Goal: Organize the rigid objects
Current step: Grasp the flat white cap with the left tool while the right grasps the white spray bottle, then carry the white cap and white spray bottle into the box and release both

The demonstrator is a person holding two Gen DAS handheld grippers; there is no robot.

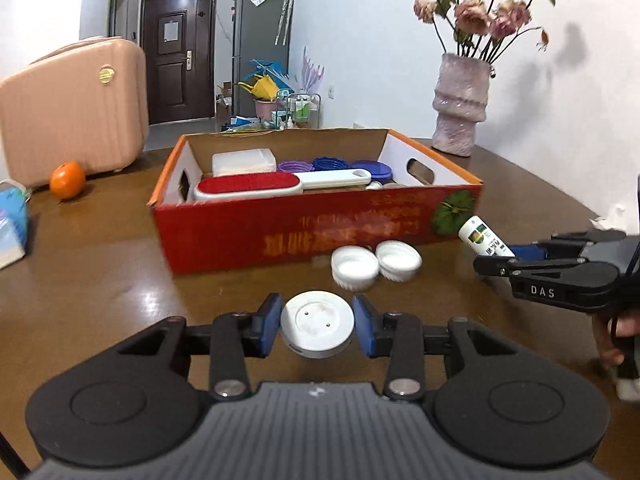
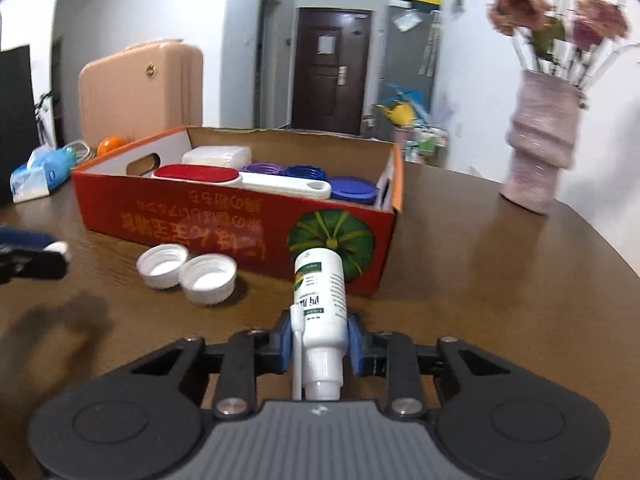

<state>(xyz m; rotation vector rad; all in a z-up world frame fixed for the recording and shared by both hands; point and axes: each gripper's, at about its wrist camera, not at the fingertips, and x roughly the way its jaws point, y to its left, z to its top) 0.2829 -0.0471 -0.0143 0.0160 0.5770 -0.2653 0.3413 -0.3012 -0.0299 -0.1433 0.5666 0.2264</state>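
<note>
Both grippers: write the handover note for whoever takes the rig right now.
Left gripper: shut on the white round lid, held short of the red box.
Right gripper: shut on the white bottle, base pointing toward the box.
Done: lint brush, clear container, purple and blue lids already in the box.
Left: box both held items, then the two white caps on the table in front.

So we count 2 white caps point(image 1: 376, 266) on the table near the front of 1 red box point(image 1: 312, 232), plus 1 white disc point(image 1: 317, 330) and 1 spray bottle point(image 2: 320, 300). In the box: 3 blue-purple lids point(image 1: 332, 165), 1 lint brush point(image 1: 280, 185), 1 clear container point(image 1: 244, 162).
</note>
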